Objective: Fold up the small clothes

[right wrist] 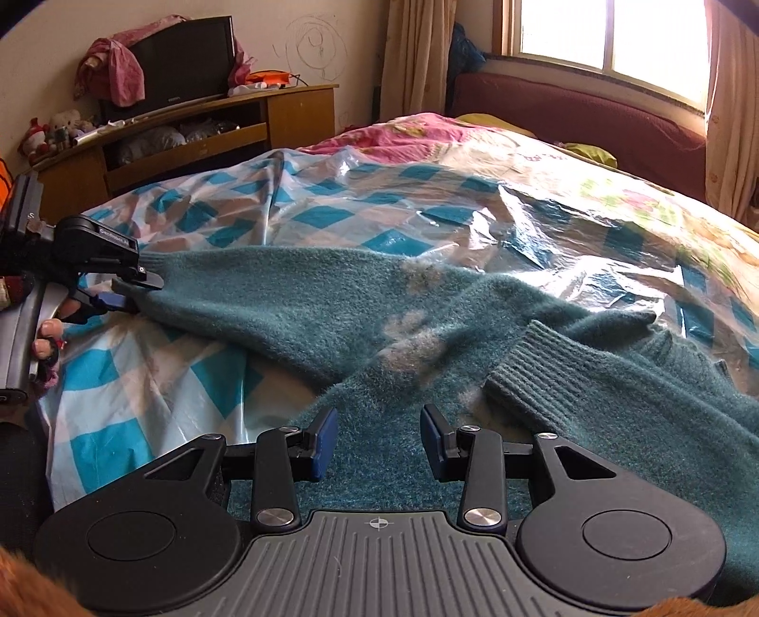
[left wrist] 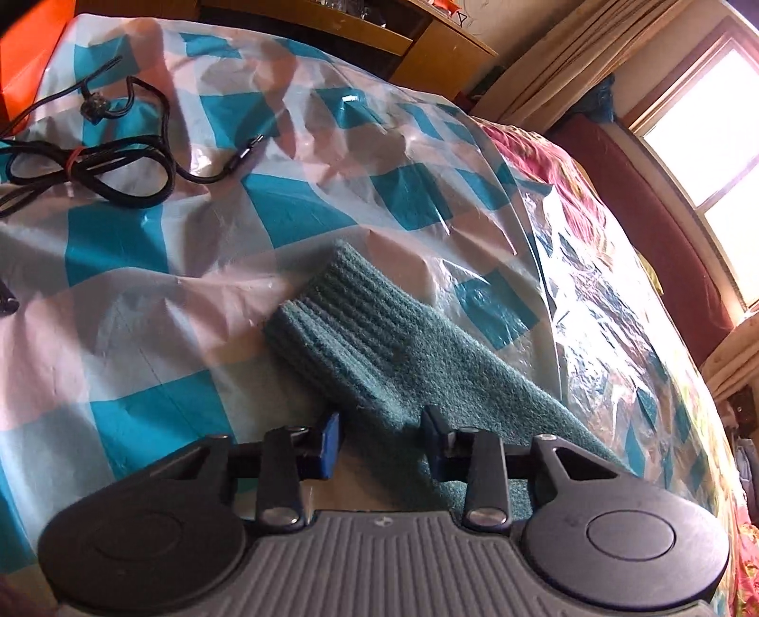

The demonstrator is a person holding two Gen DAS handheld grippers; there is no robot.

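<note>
A small teal knitted sweater (right wrist: 294, 303) with pale flower patches lies spread on the bed's checked plastic sheet (right wrist: 109, 389). In the left wrist view one sleeve (left wrist: 360, 327) with a ribbed cuff runs up and left from my left gripper (left wrist: 382, 439), whose jaws stand open around the sleeve. In the right wrist view my left gripper (right wrist: 125, 296) sits at the sweater's left end. My right gripper (right wrist: 377, 439) is open, low over the sweater's body, holding nothing. A second ribbed cuff (right wrist: 522, 375) lies folded over the body just to its right.
A black cable bundle (left wrist: 90, 156) lies on the sheet at the far left. An orange box (left wrist: 33, 42) stands beyond it. A wooden TV cabinet (right wrist: 189, 137) is behind the bed, a dark red headboard (right wrist: 583, 123) and window to the right.
</note>
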